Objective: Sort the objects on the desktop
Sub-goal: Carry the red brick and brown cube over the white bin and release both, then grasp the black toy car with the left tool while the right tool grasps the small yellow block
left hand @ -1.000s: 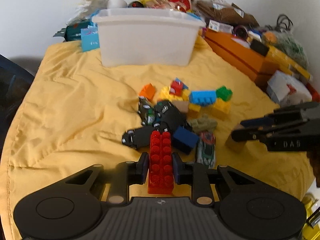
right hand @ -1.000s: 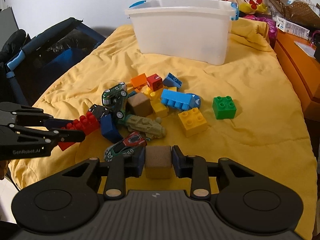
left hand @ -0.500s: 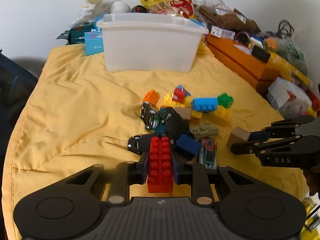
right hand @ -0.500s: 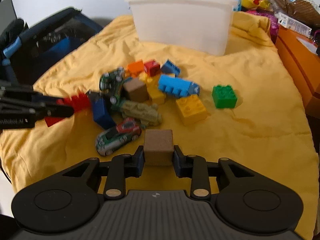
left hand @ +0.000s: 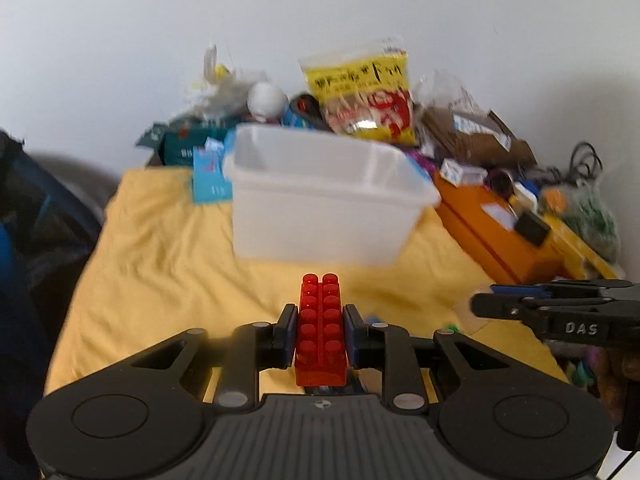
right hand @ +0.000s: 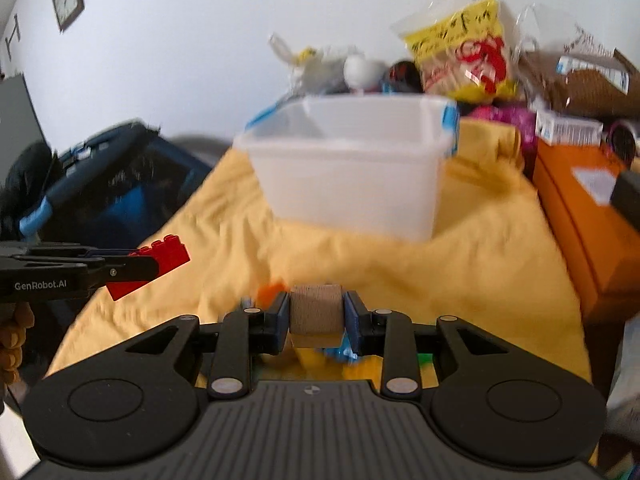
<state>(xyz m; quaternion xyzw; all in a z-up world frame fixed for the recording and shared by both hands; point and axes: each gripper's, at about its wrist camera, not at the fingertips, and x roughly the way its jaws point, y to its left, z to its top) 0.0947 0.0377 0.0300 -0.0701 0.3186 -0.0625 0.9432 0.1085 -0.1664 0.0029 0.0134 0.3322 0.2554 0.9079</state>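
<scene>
My left gripper (left hand: 319, 334) is shut on a long red brick (left hand: 320, 328), held in the air above the yellow cloth (left hand: 160, 264). My right gripper (right hand: 316, 316) is shut on a brown cube (right hand: 316, 314), also lifted. A white plastic bin (left hand: 320, 204) stands open ahead of both, at the back of the cloth. The right wrist view shows the left gripper (right hand: 132, 268) at the left with the red brick (right hand: 164, 258). The left wrist view shows the right gripper (left hand: 480, 306) at the right edge. The pile of bricks and toy cars is mostly hidden under the grippers.
Behind the bin (right hand: 352, 172) lie snack bags (left hand: 360, 92) and assorted clutter. An orange box (left hand: 496, 232) with small items borders the cloth on the right. A dark blue bag (right hand: 100, 184) sits off the cloth's left edge. A hand (right hand: 14, 340) shows at lower left.
Both grippers have risen off the pile with their bricks and tipped up toward the bin. The bin now fills the middle of both views, and the pile has dropped out of sight.
</scene>
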